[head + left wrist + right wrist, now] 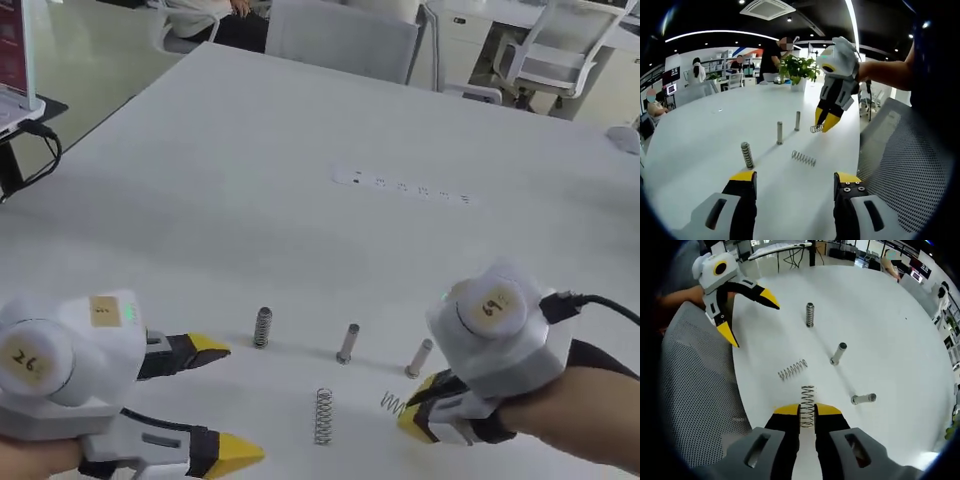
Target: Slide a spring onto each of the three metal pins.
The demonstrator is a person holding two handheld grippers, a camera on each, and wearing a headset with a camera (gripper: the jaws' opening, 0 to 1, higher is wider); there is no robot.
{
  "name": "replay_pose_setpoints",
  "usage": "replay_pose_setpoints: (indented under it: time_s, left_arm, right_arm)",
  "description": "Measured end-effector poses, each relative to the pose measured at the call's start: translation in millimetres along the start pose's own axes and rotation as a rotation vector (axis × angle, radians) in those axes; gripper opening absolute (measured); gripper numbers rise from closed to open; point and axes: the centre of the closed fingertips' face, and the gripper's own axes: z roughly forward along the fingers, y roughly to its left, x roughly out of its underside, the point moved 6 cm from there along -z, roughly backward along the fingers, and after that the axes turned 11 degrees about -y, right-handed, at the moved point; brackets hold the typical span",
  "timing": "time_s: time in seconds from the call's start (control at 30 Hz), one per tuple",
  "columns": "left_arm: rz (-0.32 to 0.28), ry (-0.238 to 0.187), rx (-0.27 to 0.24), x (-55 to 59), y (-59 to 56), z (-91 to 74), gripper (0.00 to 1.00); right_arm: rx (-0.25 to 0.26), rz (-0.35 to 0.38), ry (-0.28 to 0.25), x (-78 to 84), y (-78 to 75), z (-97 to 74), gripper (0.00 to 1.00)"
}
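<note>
A broad white table [300, 180] is stretching away toward office chairs [560, 45], with a power strip [400, 186] sitting flush in its top. The left gripper view is taking in an open office with people standing about, a potted plant [797, 70] on the table's far end and a grey mesh chair [900, 155] alongside. The left gripper [240, 402] is hovering over the near edge, its jaws spread wide and released. The right gripper [807, 412] is clenching a held spring [808, 400] close to the right pin [420, 358]. In the row, the left pin [264, 312] is wearing a seated spring [262, 330], and the middle pin [348, 343] is standing bare. A loose spring [323, 415] is lying flat in front of it.
</note>
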Motion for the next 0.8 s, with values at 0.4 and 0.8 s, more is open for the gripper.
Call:
replay_pose_setpoints:
  time_s: [0.4,0.8]
  left_arm:
    - [0.025,-0.025,0.048,-15.3,-5.3,6.6,0.48]
    - [0.053,-0.014,0.127,-19.1,-16.0,19.3,0.33]
  right_arm:
    - [-0.166,-0.232,-0.007,-45.8,24.8,16.9,0.08]
    - [-0.267,-0.380,0.028,-65.7,44.2,30.0,0.08]
